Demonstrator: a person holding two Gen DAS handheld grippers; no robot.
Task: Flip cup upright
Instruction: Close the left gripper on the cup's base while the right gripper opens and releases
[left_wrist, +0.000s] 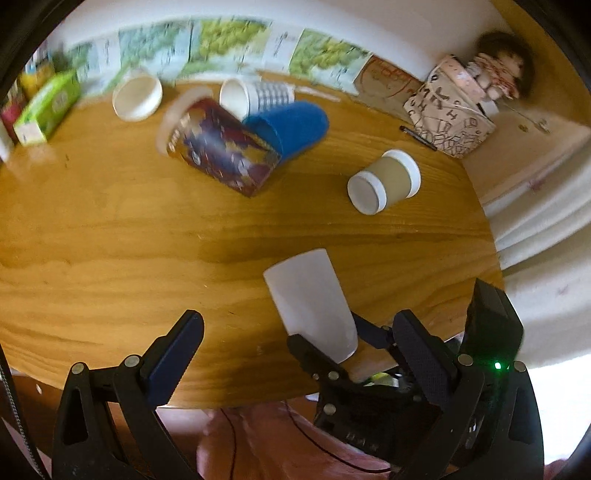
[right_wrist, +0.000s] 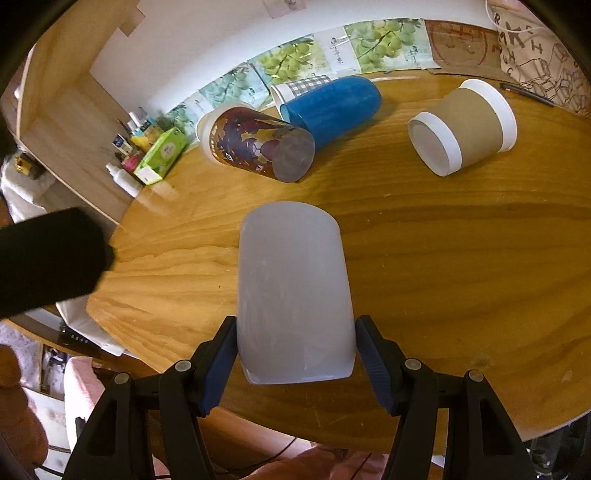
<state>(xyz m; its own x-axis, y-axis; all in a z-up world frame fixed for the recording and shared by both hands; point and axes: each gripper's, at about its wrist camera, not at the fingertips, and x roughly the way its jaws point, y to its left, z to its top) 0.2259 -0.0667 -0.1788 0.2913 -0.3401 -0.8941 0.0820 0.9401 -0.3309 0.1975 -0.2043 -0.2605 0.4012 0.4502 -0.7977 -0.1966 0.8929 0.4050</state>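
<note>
A frosted white plastic cup lies on its side on the wooden table, its wide end toward the right wrist camera. My right gripper is shut on the cup near that end, one finger on each side. The left wrist view shows the same cup with the right gripper around it. My left gripper is open and empty, hovering above the table's near edge, just left of the cup.
Several other cups lie on their sides farther back: a dark patterned one, a blue one, a checked one, and a brown-sleeved one. A white bowl-like cup, a green box and small bottles stand at the left. Fruit boxes line the wall.
</note>
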